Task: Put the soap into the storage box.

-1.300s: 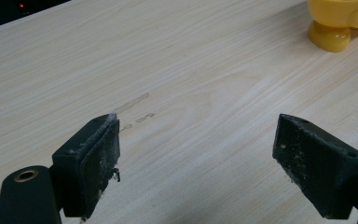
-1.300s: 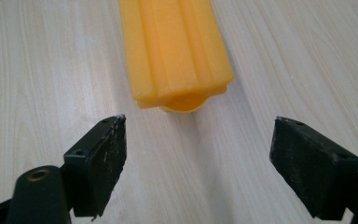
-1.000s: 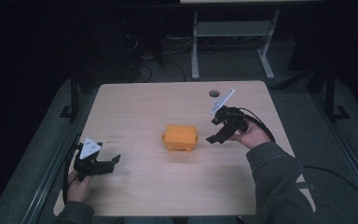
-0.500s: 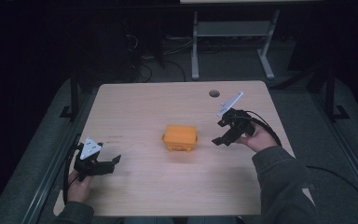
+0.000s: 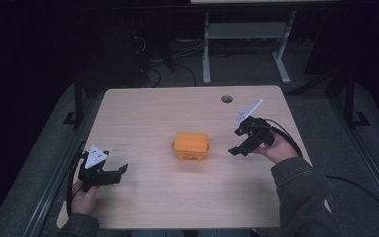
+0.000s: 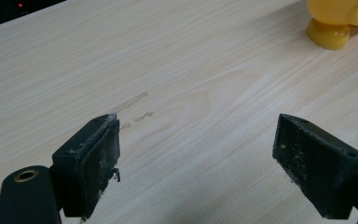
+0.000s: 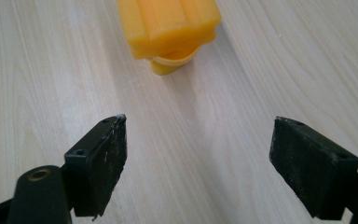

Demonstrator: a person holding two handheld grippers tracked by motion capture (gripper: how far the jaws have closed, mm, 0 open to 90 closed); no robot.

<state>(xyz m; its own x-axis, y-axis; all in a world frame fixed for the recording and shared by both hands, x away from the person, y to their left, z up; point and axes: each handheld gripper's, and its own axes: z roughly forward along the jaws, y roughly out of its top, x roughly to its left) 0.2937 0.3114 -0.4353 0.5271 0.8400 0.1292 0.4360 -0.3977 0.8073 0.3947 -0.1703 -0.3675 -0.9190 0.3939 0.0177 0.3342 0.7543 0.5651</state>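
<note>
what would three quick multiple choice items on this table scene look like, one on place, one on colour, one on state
1. Where does the orange box sit?
A. near the middle of the table
B. at the far left corner
C. inside the left tool

2. What colour is the box?
A. blue
B. orange
C. green

3. How do the jaws of the right tool stand?
A. shut on the box
B. shut on nothing
C. open, holding nothing

Key: 1 A, the high view shows it between the left tool and the right tool. 2 B, it shows orange-yellow in all three views. 3 C, the right gripper view shows its jaws wide apart with bare table between them.
</note>
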